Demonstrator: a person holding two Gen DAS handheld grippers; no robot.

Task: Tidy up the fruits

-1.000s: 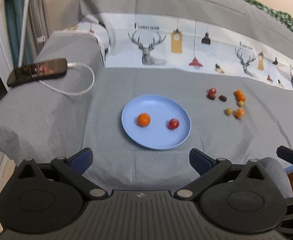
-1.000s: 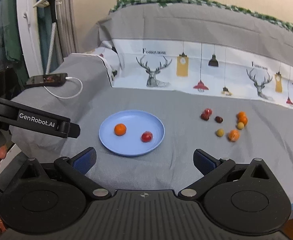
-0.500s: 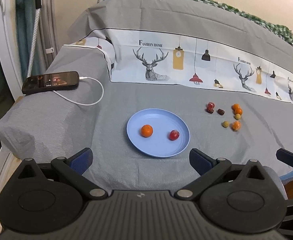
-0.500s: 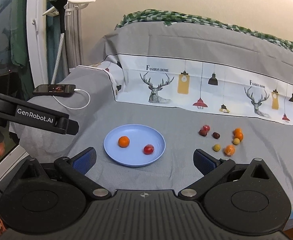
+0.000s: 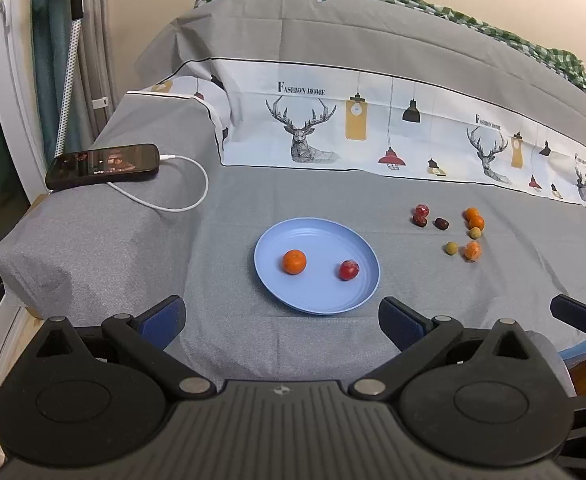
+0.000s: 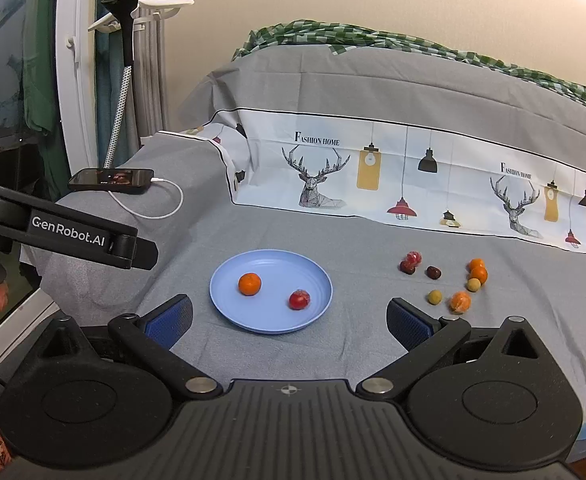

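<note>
Small, round, light and likely soft loose fruits beside plate, best pinched gently across the middle; both grippers wide, empty.

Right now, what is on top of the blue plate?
On the blue plate lie an orange fruit and a red fruit, apart from each other. Whatever the cloth under the plate holds is covered.
</note>
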